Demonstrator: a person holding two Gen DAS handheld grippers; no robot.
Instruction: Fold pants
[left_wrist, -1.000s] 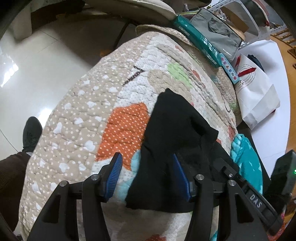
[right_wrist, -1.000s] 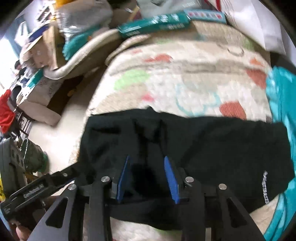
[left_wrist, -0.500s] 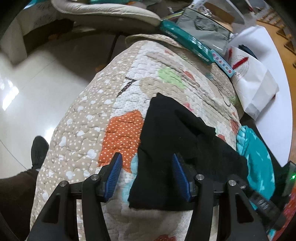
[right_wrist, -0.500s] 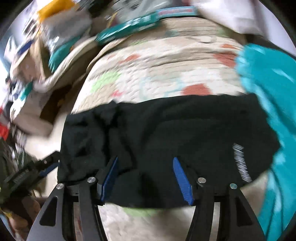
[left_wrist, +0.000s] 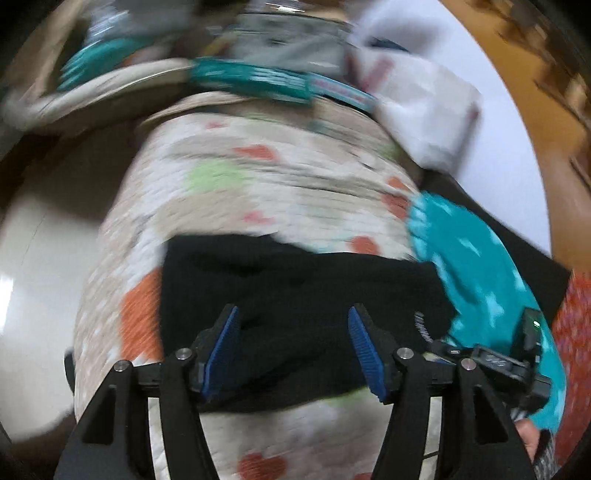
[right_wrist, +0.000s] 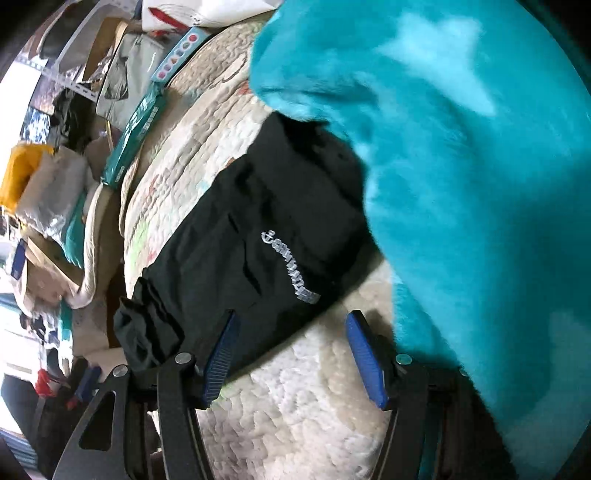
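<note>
One pair of black pants (left_wrist: 295, 295) lies folded flat on our quilted surface (left_wrist: 258, 177), teal fabric (right_wrist: 461, 184) right beside it. Our left claw (left_wrist: 293, 347) and right claw (right_wrist: 291, 354) both hover wide open, gripping nothing.
</note>
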